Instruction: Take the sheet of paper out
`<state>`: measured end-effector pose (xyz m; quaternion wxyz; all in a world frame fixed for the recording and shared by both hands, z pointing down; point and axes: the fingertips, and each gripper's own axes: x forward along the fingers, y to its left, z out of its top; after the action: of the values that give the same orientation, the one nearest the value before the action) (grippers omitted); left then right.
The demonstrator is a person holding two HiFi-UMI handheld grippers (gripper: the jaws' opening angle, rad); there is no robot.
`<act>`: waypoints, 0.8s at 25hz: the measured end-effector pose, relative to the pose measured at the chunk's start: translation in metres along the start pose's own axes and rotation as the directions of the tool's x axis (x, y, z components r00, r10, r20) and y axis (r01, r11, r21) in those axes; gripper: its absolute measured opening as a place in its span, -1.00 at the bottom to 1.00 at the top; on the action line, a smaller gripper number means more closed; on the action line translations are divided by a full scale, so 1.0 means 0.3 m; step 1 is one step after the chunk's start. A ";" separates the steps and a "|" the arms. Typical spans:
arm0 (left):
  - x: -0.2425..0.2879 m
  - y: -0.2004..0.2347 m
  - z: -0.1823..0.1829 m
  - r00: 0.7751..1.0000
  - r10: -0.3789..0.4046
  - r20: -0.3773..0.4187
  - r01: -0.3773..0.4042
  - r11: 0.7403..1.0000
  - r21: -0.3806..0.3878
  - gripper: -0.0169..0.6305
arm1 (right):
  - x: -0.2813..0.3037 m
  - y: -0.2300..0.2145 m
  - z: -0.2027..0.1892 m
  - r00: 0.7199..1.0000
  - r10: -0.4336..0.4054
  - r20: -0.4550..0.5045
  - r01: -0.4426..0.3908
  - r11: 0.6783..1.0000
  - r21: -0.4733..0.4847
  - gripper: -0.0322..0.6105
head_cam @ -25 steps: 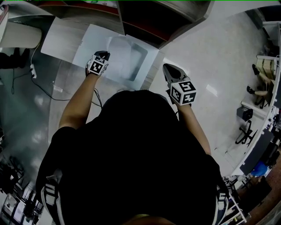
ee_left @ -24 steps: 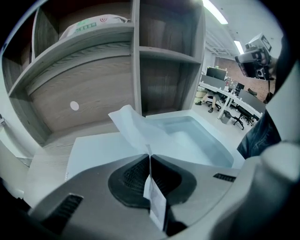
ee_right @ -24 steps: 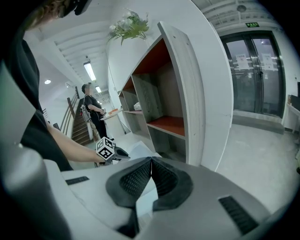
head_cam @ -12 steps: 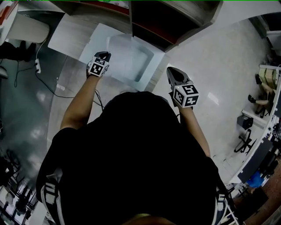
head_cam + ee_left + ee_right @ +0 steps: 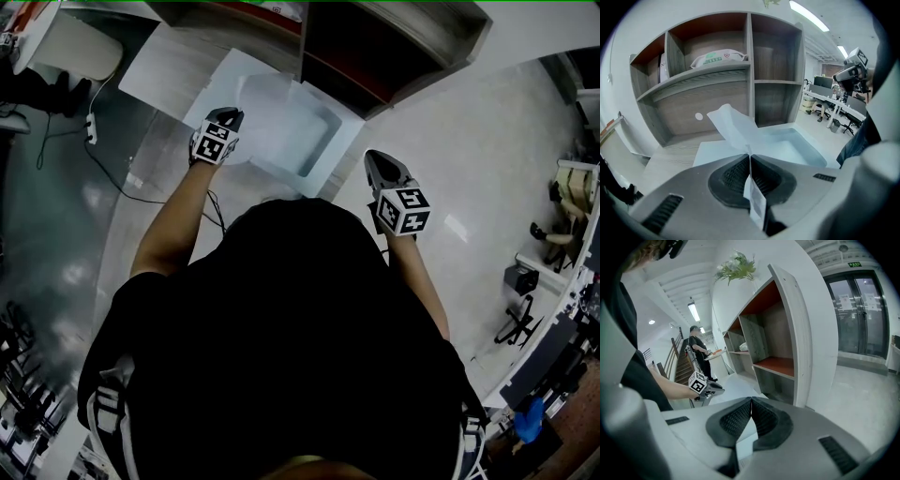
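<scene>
Thin creased sheet between ribbed fingers

The left gripper and right gripper are shelled in smooth, matt grey plastic; their pads are lined with a dark, ribbed, rubber-like material. The sheet pinched at the left tips is seen as thin, matt, faintly translucent white paper. Just beyond it, the tray is finished smooth and pale. The shelf behind is faced in matt grey wood grain. The floor beside the right gripper is polished glossy.
</scene>
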<state>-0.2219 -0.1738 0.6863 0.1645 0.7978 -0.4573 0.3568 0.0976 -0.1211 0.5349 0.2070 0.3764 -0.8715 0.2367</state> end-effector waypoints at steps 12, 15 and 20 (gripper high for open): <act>-0.159 0.019 0.078 0.995 0.048 0.092 -0.044 0.998 -0.037 -0.86 | 0.008 0.045 0.016 0.999 0.035 0.010 -0.035 0.999 -0.015 -0.86; -0.196 0.021 0.092 0.992 0.057 0.111 -0.052 0.997 -0.048 -0.86 | 0.013 0.063 0.031 0.999 0.045 0.016 -0.045 0.999 -0.025 -0.86; -0.262 0.020 0.100 0.987 0.075 0.141 -0.067 0.996 -0.058 -0.86 | 0.015 0.092 0.035 0.998 0.060 0.023 -0.059 0.998 -0.030 -0.86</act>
<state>-0.2402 -0.1466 0.6088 0.1395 0.7998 -0.5053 0.2923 0.0720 -0.1129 0.5219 0.1948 0.3499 -0.8881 0.2254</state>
